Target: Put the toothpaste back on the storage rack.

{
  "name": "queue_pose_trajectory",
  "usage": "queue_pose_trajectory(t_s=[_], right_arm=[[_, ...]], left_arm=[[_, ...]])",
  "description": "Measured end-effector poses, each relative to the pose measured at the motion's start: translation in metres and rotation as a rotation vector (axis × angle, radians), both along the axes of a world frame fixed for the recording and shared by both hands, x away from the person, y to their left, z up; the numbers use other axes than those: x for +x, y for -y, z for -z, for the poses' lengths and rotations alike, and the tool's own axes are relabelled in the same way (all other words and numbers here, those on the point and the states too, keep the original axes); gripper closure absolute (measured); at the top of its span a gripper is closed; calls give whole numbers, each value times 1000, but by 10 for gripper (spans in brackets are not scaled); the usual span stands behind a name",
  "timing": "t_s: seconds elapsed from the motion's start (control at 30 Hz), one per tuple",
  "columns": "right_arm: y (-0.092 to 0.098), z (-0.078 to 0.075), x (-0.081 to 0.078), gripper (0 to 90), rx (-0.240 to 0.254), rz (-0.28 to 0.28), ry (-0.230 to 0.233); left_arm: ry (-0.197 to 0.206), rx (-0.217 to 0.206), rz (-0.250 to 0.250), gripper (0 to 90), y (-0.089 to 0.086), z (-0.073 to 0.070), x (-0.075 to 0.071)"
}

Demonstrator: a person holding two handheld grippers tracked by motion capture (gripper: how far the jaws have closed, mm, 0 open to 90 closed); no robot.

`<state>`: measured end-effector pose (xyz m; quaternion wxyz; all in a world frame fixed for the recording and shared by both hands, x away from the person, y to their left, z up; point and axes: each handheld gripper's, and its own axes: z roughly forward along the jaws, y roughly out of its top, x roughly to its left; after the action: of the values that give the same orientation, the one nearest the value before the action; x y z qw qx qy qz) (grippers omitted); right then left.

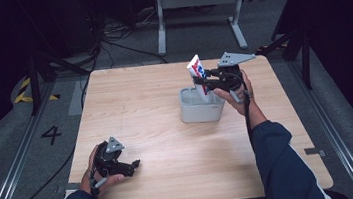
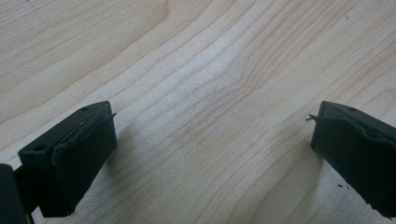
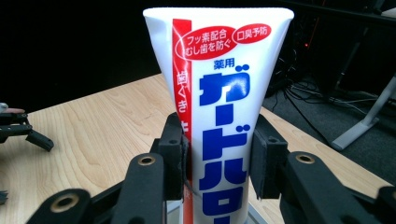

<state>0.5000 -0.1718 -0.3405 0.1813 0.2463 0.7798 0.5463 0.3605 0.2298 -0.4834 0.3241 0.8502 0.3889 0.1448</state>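
A white toothpaste tube (image 1: pixel 197 73) with red and blue print stands upright, its crimped end up, over a grey box (image 1: pixel 192 113) on the wooden table (image 1: pixel 140 108). My right gripper (image 1: pixel 203 84) is shut on the tube, and in the right gripper view both pads press the sides of the tube (image 3: pixel 219 121). The tube's lower end is hidden, so I cannot tell how deep it sits in the box. My left gripper (image 1: pixel 133 166) rests near the table's front left, jaws open over bare wood (image 2: pixel 210 116), nothing between them.
The grey box stands right of the table's middle. Beyond the far edge are a white frame's legs (image 1: pixel 195 17) and cables (image 1: pixel 107 37) on the floor. A floor rail runs along each side of the table.
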Motion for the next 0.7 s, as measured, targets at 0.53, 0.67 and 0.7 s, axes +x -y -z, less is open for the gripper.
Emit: queue_pose_trajectory(t_s=[0.53, 0.67, 0.7], right_arm=[[6, 16, 0, 629, -66, -11, -28], [7, 17, -2, 626, -95, -16, -28], [7, 17, -3, 625, -99, -17, -29]], left_arm=[[1, -1, -1, 7, 0, 0, 0], [3, -1, -1, 7, 0, 0, 0], [2, -1, -1, 7, 0, 0, 0]])
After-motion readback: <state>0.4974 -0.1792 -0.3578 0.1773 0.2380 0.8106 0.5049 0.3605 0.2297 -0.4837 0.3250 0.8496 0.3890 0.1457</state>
